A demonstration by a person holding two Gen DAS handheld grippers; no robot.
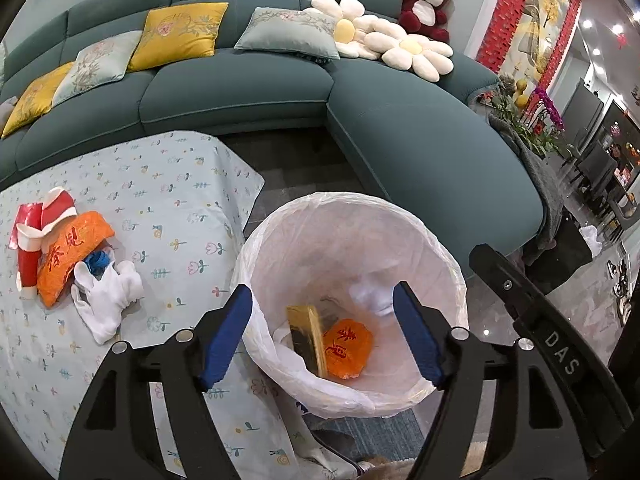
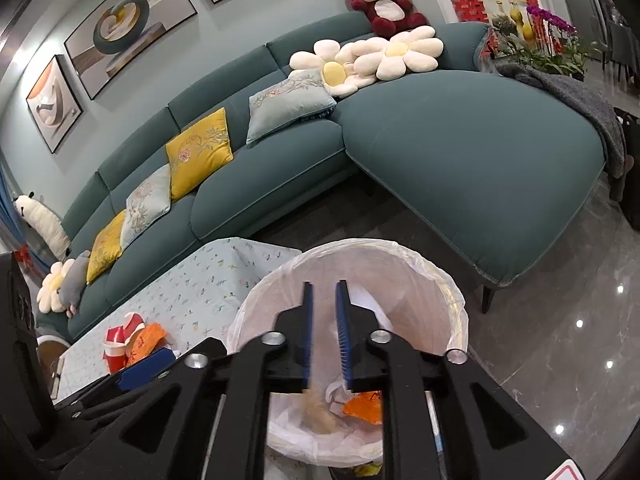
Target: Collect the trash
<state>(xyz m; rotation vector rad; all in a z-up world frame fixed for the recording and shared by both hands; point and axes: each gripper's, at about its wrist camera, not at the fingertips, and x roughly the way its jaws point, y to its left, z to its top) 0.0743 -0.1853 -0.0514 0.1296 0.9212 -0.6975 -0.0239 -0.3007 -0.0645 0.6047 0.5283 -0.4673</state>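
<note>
A round trash bin (image 1: 448, 264) lined with a white bag stands on the floor beside the table. Inside lie a gold box (image 1: 306, 332), an orange wrapper (image 1: 348, 348) and white crumpled paper (image 1: 372, 296). My left gripper (image 1: 324, 332) is open and empty above the bin's near side. My right gripper (image 2: 325, 332) hangs over the bin (image 2: 456, 304), jaws slightly apart with nothing between them. On the table lie a red-and-white wrapper (image 1: 32, 236), an orange packet (image 1: 68, 256), a blue scrap (image 1: 98, 262) and a white glove-like cloth (image 1: 108, 296); this pile also shows in the right wrist view (image 2: 132, 340).
The table wears a pale floral cloth (image 1: 168, 200). A teal corner sofa (image 1: 420, 148) with cushions and a plush bear (image 1: 424, 4) stands behind. Glossy grey floor (image 2: 560, 320) lies to the right. Plants and a grey blanket (image 2: 572, 92) sit at the sofa's far end.
</note>
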